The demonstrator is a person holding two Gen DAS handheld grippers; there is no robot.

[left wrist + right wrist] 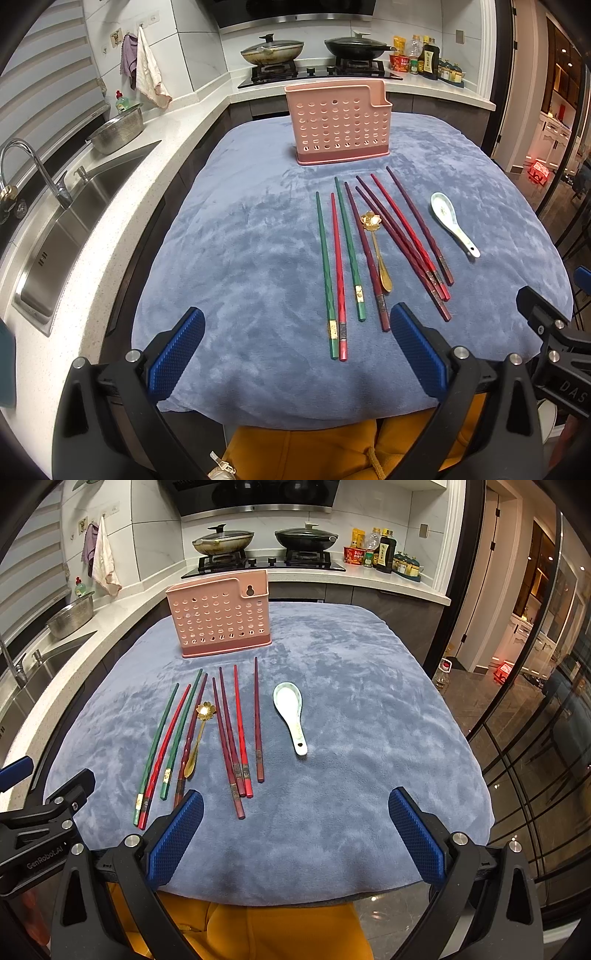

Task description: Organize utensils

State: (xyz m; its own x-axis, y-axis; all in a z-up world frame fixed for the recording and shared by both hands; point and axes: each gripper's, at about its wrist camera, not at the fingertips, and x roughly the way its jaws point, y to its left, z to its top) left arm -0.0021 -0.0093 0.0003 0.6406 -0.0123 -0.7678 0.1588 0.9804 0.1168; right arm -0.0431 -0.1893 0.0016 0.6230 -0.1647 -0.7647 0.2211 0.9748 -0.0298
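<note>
Utensils laid out on a cloth-covered table (240, 240)

The holder (338, 123) stands at the far end; before it lie the chopsticks (338, 273) side by side; a small spoon (376, 251) lies among them; a soup spoon (452, 221) lies apart to their right.

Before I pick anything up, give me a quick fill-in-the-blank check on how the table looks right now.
1. The pink holder stands upright and holds ____ utensils.
2. The gold spoon lies among the ____.
3. The white ceramic spoon lies apart on the blue ____.
4. The jaws of the left gripper and the right gripper are both ____.

Missing words: no; chopsticks; cloth; open
</note>
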